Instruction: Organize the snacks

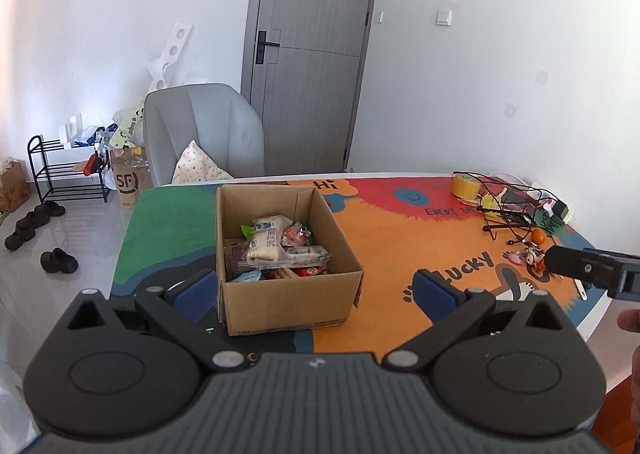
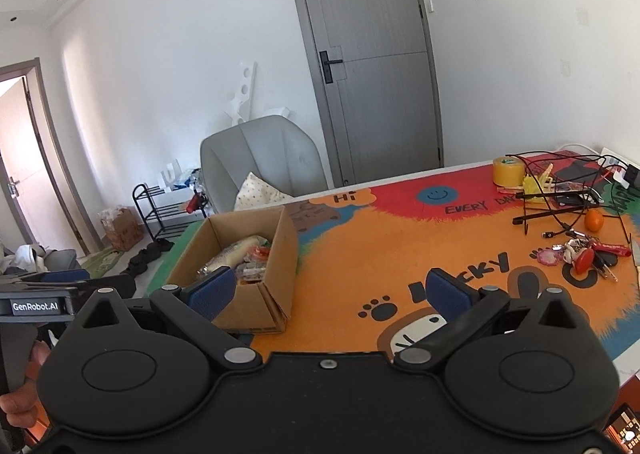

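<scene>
Dead ahead at 12 o'clock from the left gripper (image 1: 316, 288) sits the box (image 1: 288, 294), open top, snacks (image 1: 276, 250) piled inside, probably parked near the mat's (image 1: 400, 246) front edge for easy reach. Both jaws are spread wide, holding nothing. The right gripper (image 2: 340, 294) hangs over bare mat, box at its 10 o'clock. Plenty of open room until the keys (image 2: 580, 254) and cables (image 2: 560, 193) at 2 o'clock.

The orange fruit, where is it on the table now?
The orange fruit lies far right on the table in the right wrist view, among black cables, just behind the bunch of keys and right of the yellow tape roll.
</scene>
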Action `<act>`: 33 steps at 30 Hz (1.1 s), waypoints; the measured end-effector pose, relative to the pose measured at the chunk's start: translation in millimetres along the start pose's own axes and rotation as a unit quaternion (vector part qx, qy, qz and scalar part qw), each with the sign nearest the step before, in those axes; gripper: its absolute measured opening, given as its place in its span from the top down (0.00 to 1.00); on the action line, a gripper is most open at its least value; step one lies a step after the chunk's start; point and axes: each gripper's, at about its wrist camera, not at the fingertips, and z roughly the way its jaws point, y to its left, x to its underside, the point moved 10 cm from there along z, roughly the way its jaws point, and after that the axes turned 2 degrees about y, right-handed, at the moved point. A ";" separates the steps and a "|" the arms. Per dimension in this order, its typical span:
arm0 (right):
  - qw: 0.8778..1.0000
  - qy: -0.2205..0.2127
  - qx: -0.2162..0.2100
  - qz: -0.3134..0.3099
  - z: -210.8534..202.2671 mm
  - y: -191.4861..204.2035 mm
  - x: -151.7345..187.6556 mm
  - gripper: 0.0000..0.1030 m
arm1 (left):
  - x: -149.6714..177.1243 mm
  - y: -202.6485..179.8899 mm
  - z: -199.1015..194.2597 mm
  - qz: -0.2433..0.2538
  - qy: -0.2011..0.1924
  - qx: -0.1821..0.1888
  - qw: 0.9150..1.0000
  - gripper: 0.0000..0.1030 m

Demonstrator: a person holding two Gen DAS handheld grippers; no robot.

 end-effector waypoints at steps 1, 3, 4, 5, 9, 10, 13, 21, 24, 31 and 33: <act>1.000 0.001 0.002 -0.001 0.6 -0.5 1.1 0.00 | 0.5 -0.3 0.6 0.000 0.001 0.001 1.000 0.00; 1.000 0.003 0.004 -0.001 2.2 -1.9 2.6 0.00 | 2.1 -0.5 2.0 0.001 0.004 0.001 1.000 0.00; 1.000 0.004 0.007 0.000 2.4 -2.5 3.2 0.00 | 2.7 -0.7 2.6 0.002 0.004 0.001 1.000 0.00; 1.000 0.005 0.010 0.001 2.9 -3.9 3.6 0.00 | 2.9 -1.0 3.1 0.003 0.005 0.001 1.000 0.00; 1.000 0.007 0.017 0.001 3.6 -6.3 4.9 0.00 | 3.7 -1.9 3.9 0.004 0.006 0.002 1.000 0.00; 1.000 0.007 0.018 0.001 3.7 -6.2 4.8 0.00 | 3.7 -2.1 3.9 0.004 0.006 0.002 1.000 0.00; 1.000 0.006 0.019 0.000 3.0 -6.0 4.1 0.00 | 3.7 -2.3 4.6 0.003 0.007 0.003 1.000 0.00; 1.000 0.008 0.021 -0.002 3.4 -5.9 4.2 0.00 | 4.2 -2.3 4.8 0.004 0.007 0.003 1.000 0.00; 1.000 0.008 0.021 -0.002 3.5 -6.1 4.5 0.00 | 4.5 -2.2 4.4 0.003 0.008 0.004 1.000 0.00; 1.000 0.009 0.020 -0.003 1.9 -4.0 4.8 0.00 | 3.6 -1.5 0.9 0.003 0.006 0.006 1.000 0.00; 1.000 0.009 0.019 -0.004 1.1 -3.6 3.8 0.00 | 3.4 -1.8 0.3 0.003 0.005 0.005 1.000 0.00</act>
